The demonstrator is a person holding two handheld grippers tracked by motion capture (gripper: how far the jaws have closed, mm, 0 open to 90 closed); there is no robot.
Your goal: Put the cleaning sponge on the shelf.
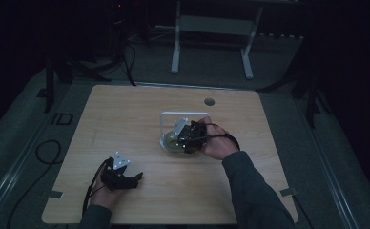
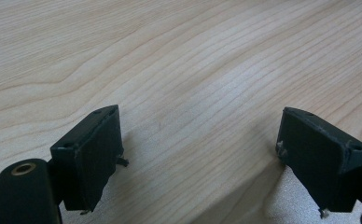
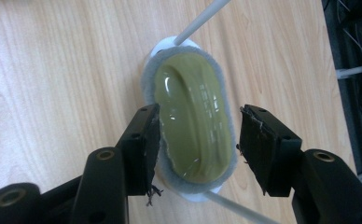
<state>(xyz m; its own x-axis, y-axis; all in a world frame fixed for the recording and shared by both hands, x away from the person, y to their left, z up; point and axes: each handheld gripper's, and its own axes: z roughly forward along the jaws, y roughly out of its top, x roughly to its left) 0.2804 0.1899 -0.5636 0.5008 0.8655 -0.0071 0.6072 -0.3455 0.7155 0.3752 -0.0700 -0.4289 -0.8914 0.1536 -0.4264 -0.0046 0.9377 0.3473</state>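
An olive-green glossy oval pad (image 3: 193, 93) with a grey fuzzy rim (image 3: 147, 79) lies on a white base at the middle of the wooden table (image 1: 126, 114). A white wire handle (image 3: 202, 18) runs out from both ends of the base. In the high view the pad (image 1: 170, 141) sits under the white wire loop (image 1: 166, 116). My right gripper (image 3: 198, 116) is open, one jaw on each long side of the pad and the left jaw at its rim. My left gripper (image 2: 200, 126) is open over bare wood, near the table's front left (image 1: 136, 178).
A round cable hole (image 1: 209, 101) sits near the table's far edge. White legs of another stand (image 1: 176, 52) rise behind the table. Cables (image 1: 45, 152) lie on the floor at the left. Tape bits (image 1: 55, 194) mark the front corners.
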